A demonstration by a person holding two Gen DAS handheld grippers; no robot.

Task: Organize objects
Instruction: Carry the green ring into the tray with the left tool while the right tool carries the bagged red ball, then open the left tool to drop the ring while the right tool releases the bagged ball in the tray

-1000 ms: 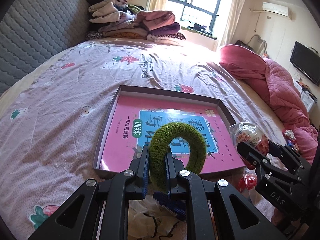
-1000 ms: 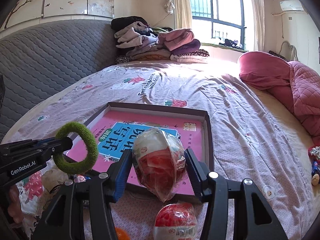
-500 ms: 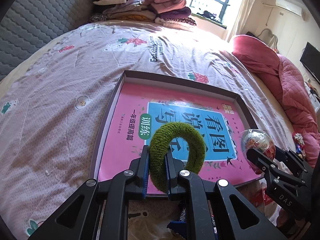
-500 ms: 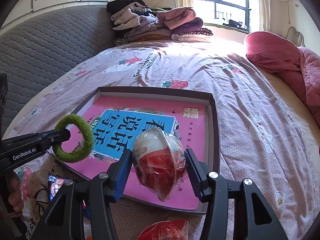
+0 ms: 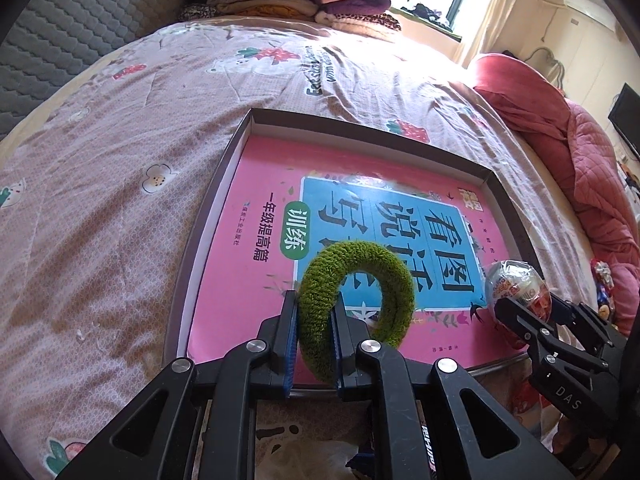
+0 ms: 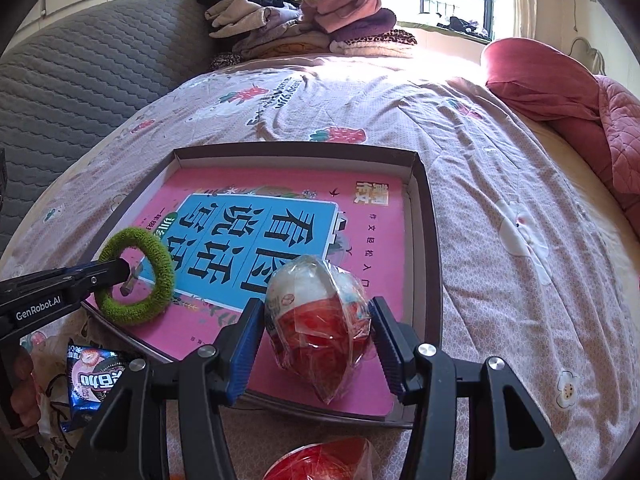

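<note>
My left gripper (image 5: 314, 304) is shut on a fuzzy green hair ring (image 5: 360, 280) and holds it over the near left part of a shallow brown box (image 5: 224, 184) with a pink workbook (image 5: 264, 176) inside. The ring also shows in the right wrist view (image 6: 138, 276). My right gripper (image 6: 316, 312) is shut on a plastic-wrapped red and white toy egg (image 6: 320, 320), held over the box's near right corner (image 6: 424, 280). The egg shows at the right in the left wrist view (image 5: 516, 284).
The box lies on a bed with a pink flowered sheet (image 5: 120, 200). A blue snack packet (image 6: 94, 380) and another wrapped egg (image 6: 320, 460) lie near the front edge. Folded clothes (image 6: 304, 20) are stacked at the back; a red quilt (image 6: 560, 92) lies at the right.
Both grippers have moved forward and lower over the box, still carrying the ring and the egg. The second egg has slid toward the bottom edge of the right wrist view.
</note>
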